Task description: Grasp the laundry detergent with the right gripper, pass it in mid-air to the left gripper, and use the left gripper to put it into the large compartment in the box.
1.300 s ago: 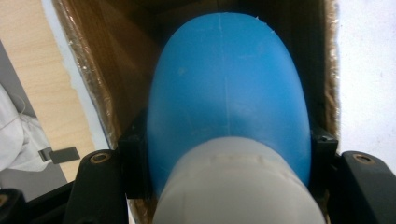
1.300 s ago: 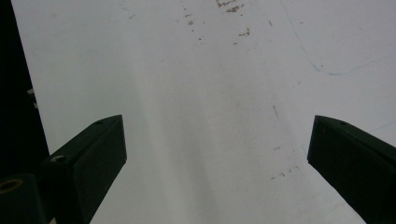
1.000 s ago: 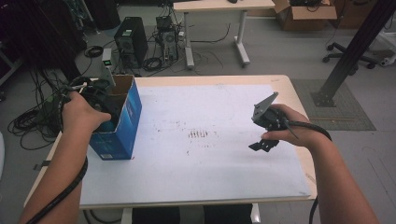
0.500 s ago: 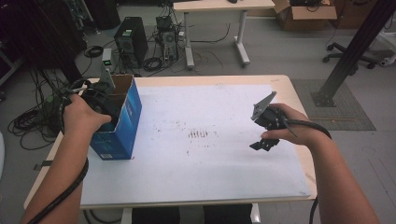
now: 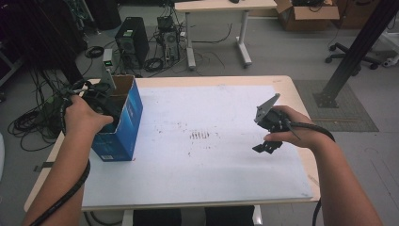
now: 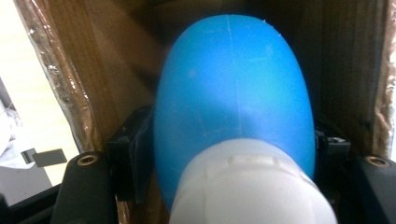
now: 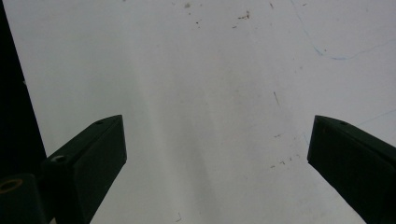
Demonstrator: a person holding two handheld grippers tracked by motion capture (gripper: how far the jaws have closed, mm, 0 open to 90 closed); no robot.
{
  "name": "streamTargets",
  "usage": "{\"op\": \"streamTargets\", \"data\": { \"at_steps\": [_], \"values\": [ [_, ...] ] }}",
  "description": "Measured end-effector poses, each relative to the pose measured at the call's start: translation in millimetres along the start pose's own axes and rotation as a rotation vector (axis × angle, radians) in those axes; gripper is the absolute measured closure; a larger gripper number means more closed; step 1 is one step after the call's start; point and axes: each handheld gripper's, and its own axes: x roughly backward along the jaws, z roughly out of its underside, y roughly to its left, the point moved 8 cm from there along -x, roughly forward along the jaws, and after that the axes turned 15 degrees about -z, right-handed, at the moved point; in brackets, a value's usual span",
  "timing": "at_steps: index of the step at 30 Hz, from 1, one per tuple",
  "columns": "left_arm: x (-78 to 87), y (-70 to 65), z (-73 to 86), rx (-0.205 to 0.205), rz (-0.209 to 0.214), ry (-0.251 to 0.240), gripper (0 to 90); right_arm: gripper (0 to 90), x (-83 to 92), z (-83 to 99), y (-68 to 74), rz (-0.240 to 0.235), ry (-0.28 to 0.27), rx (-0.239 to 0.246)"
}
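My left gripper [image 5: 101, 96], inside the blue box [image 5: 123, 123], has just been opening its fingers around a blue bulb [image 6: 233, 102] (contact unclear); right gripper [image 5: 267, 146] gapes wide over the tabletop [image 5: 207, 179].

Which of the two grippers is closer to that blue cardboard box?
The left. The left gripper reaches into the blue box, its jaws, just opening, around a blue bottle. The right gripper hovers open above the white sheet, far across.
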Motion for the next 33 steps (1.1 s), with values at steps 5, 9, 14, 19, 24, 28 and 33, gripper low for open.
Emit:
{"op": "streamTargets", "data": {
  "at_steps": [5, 9, 14, 19, 24, 28, 33],
  "values": [
    [3.7, -0.4, -0.3, 0.013, -0.006, -0.005, 30.4, 4.7, 0.1, 1.0, 0.0, 0.000, -0.003, -0.001],
    [8.5, 0.3, 0.0, 0.014, -0.005, -0.011, 29.0, 4.7, 0.4, 1.1, -0.3, 0.001, -0.008, 0.002],
    [14.3, 2.0, 1.0, 0.018, -0.011, -0.017, 26.3, 4.7, -0.1, 0.4, 0.1, -0.002, -0.009, 0.005],
    [20.5, 3.0, 2.7, 0.021, -0.013, -0.029, 23.9, 4.7, -0.6, -0.9, 0.7, -0.002, -0.013, 0.011],
    [27.6, 3.1, 4.9, 0.022, -0.022, -0.031, 23.6, 4.7, 0.0, -1.7, 1.8, -0.004, -0.015, 0.015],
    [31.3, 3.0, 6.1, 0.026, -0.029, -0.034, 23.3, 4.7, 0.6, -2.4, 2.9, -0.003, -0.017, 0.019],
    [37.1, 3.3, 7.3, 0.025, -0.027, -0.046, 20.3, 4.7, 1.7, -2.5, 4.4, -0.002, -0.020, 0.021]
  ]
}}
